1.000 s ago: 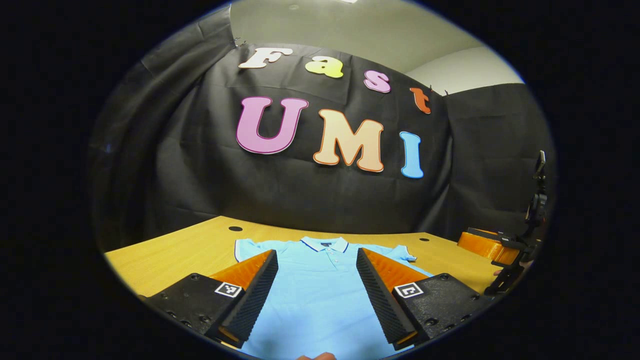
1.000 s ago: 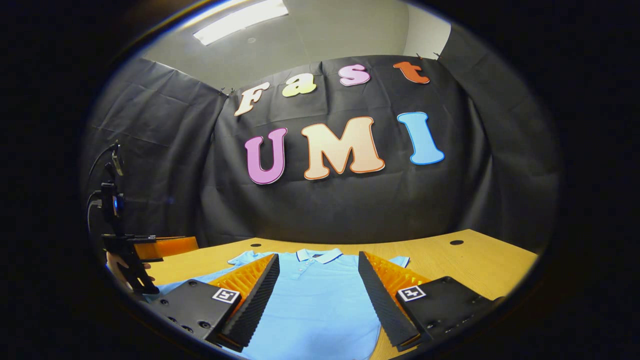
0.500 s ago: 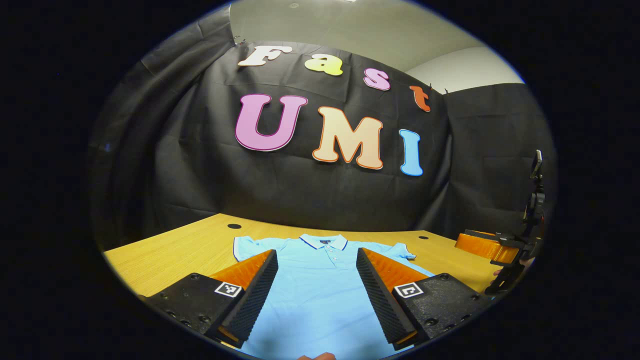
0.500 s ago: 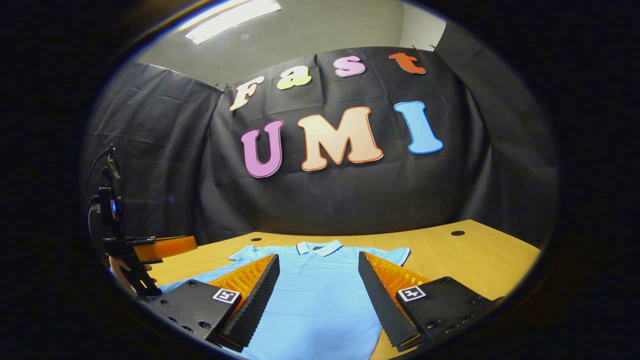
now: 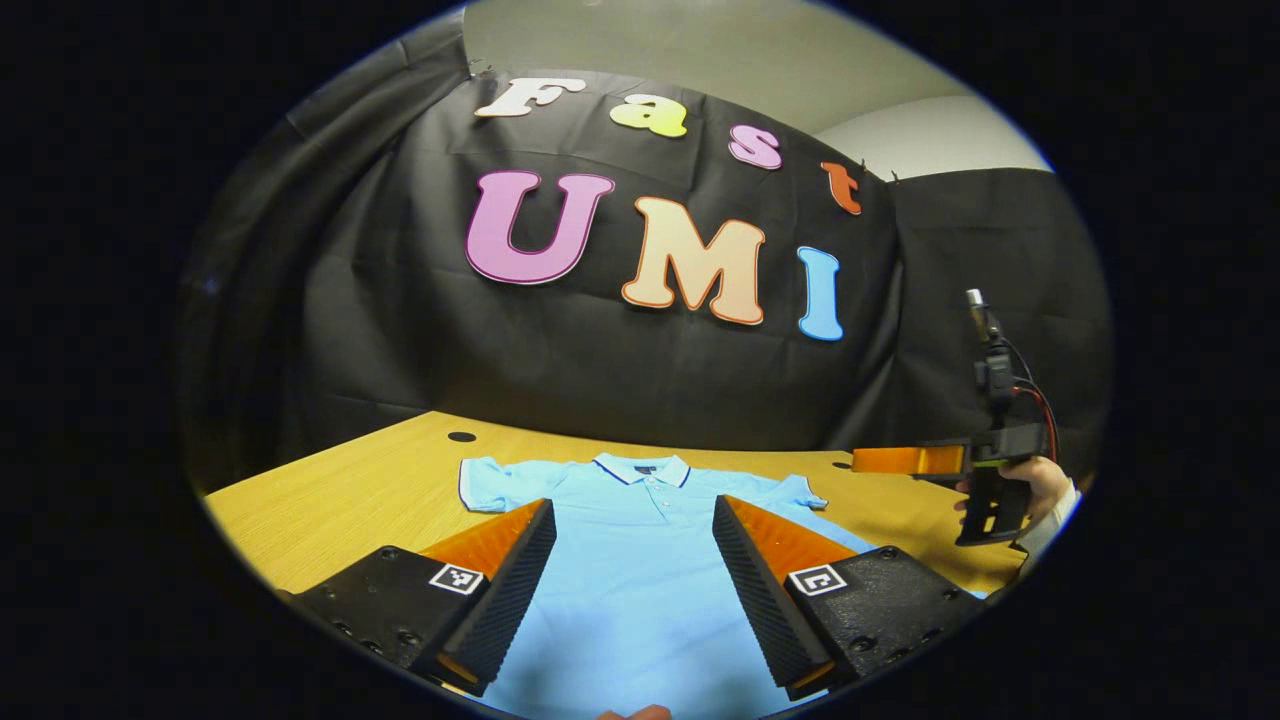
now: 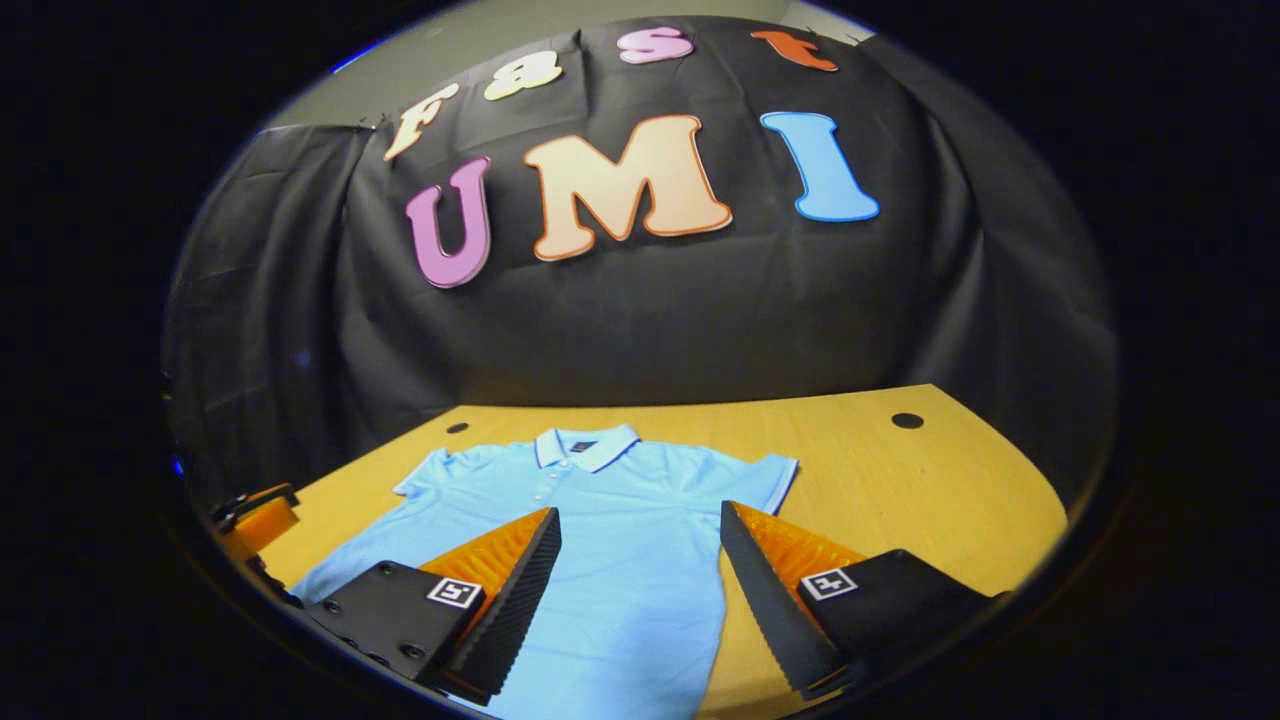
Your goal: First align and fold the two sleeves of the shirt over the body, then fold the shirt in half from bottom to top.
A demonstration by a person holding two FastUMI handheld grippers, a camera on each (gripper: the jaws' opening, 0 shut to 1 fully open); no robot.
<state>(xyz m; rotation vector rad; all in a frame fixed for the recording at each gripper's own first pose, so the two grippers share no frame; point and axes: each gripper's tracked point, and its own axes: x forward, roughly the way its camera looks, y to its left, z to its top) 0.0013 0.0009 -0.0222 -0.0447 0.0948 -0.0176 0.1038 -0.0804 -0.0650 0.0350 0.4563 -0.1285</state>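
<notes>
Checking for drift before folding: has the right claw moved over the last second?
Yes. The right claw has risen and advanced over the table toward the shirt.

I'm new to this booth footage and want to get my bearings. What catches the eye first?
A light blue polo shirt lies flat, sleeves unfolded, collar toward the wall, on the yellow wooden table. Both grippers hang open above it: the left gripper over its body, the right gripper over its side edge.

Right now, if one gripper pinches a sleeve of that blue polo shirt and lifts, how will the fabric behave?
The polo shirt lies flat on the wooden table, so it is probably thin, light and floppy, and the sleeve would likely drape. The smooth tabletop may let the body slide if tugged. The collar looks somewhat stiffer.
</notes>
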